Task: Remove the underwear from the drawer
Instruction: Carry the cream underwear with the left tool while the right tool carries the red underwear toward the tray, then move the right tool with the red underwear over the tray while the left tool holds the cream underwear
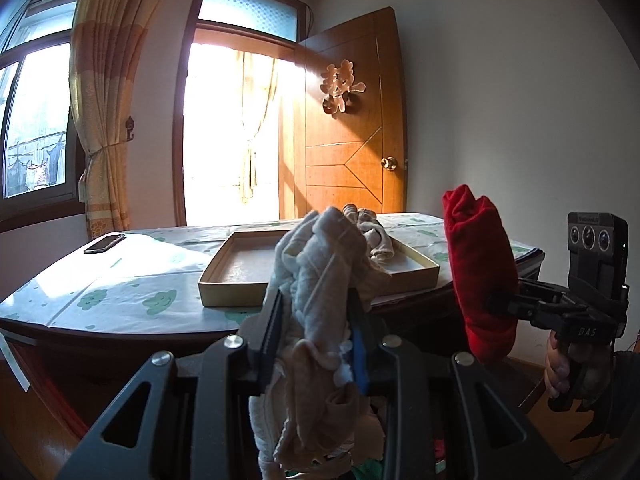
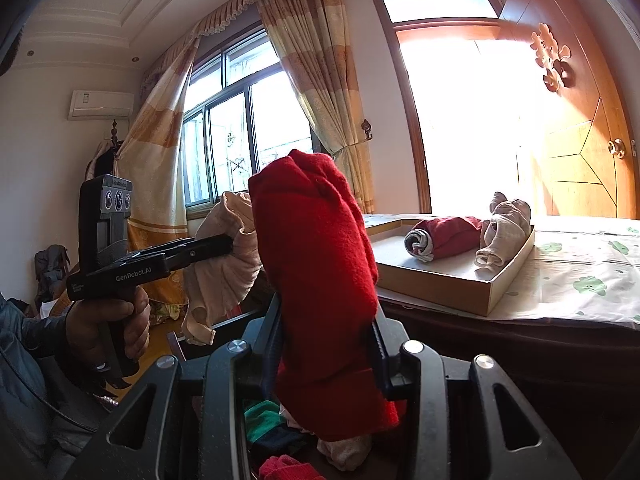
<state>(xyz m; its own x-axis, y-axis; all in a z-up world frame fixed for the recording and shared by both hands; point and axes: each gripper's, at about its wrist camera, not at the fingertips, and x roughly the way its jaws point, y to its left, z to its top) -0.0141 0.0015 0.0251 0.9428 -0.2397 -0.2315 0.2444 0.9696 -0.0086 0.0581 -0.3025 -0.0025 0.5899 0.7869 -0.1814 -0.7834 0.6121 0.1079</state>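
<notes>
My left gripper pinches a loose beige bundle; its hanging tail could snag and slip; my right gripper clamps a red roll mid-length; both are clear of the drawer, short of the box.

A wooden door stands open beside a bright doorway; tied-back yellow curtains frame a window; a phone lies on the cloud-patterned table cover; an air conditioner hangs on the wall.
</notes>
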